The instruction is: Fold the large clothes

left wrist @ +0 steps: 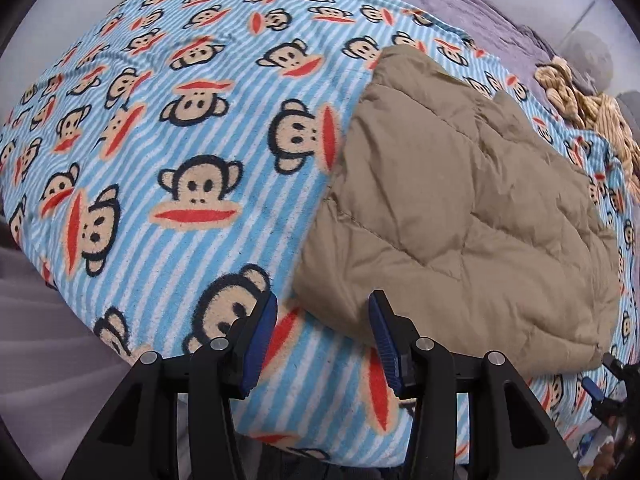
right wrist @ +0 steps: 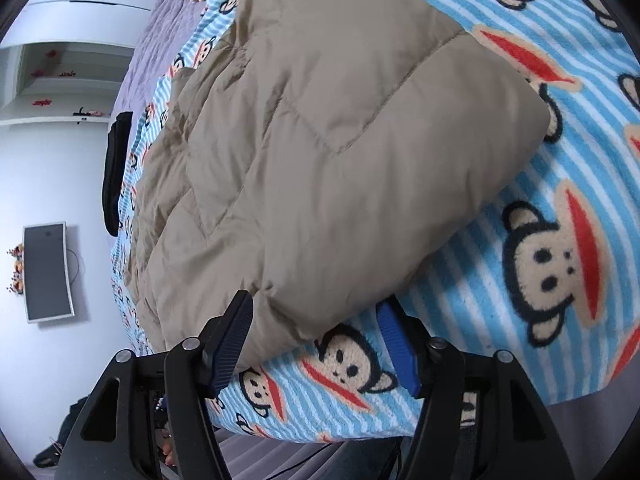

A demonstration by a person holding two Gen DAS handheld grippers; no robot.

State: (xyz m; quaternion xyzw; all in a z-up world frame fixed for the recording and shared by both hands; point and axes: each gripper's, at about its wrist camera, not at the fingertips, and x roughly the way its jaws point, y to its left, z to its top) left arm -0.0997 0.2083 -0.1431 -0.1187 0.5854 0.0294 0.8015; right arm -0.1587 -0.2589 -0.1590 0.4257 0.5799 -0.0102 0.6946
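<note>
— Fleece, striped blue and white and printed with monkey faces: that blanket (left wrist: 168, 128) covers the bed, and it fills the left of our left wrist view. What do we have further right?

— One tan quilted jacket (left wrist: 460, 200), folded into a thick pad, lying flat on the blanket. Its near corner sits just ahead of our left gripper (left wrist: 324, 340).

— And that gripper?

— Its jaws stand apart with nothing pressed between them; the blue pads are clear of the jacket, one over the blanket, one at the jacket's edge. We hold nothing there.

— Past the jacket?

— One beige cable-knit garment (left wrist: 588, 108), bunched up at the far right of the blanket, well apart from the jacket. Beyond it lies a strip of purple bedding (left wrist: 492, 28).

— Now the right wrist view, from the left.

— White wall shelves (right wrist: 60, 80), then one dark screen (right wrist: 46, 272) on the wall below them. One black cloth (right wrist: 118, 168) hangs at the edge of the bed. The shelves carry a few small red things, too small for us to name.

— Then the jacket again?

— Yes, filling the middle. Its near corner reaches between the pads of our right gripper (right wrist: 316, 344), but the pads stand wide and do not press it. So both grippers are spread and empty, and the jacket rests on the bed.
</note>
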